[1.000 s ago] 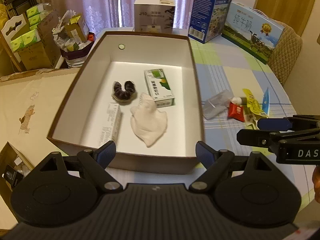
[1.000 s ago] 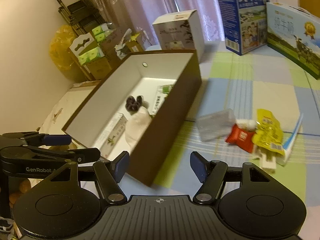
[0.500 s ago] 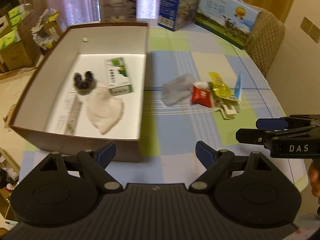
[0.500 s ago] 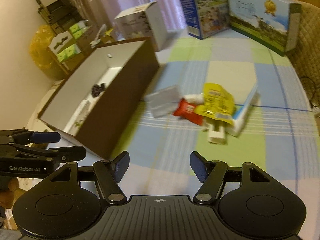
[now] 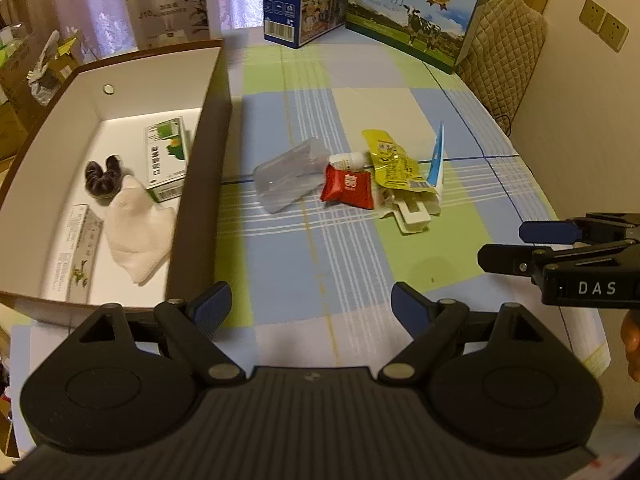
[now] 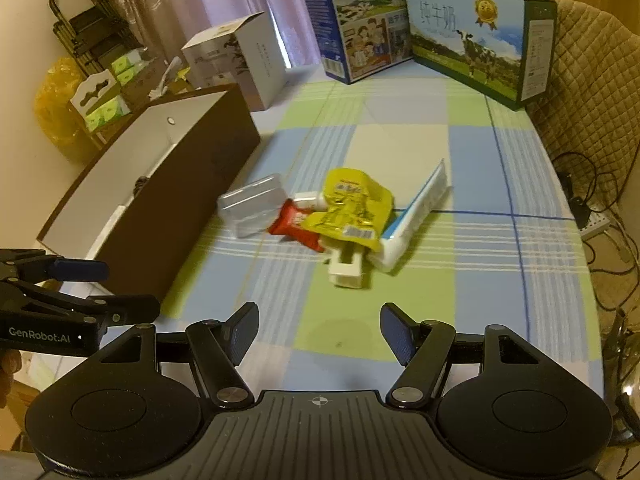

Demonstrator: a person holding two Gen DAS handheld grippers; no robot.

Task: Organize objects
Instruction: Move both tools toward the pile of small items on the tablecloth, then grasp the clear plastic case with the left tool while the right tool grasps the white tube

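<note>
While both hand-held grippers — left hand-held gripper, right hand-held gripper — hang spread and empty, we judge ourselves between picks: next, choose from the pile — perhaps the red packet — for the box.

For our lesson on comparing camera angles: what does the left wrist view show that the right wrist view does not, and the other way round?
Only the left wrist view shows the floor of the brown box: a green carton, a dark scrunchie, a white cloth and a long white carton. It also shows wall sockets.

Only the right wrist view shows a yellow bag, a black rack and cables.

Both show the yellow pouch, red packet, clear case and both open, empty tools: left tool, right tool.
</note>
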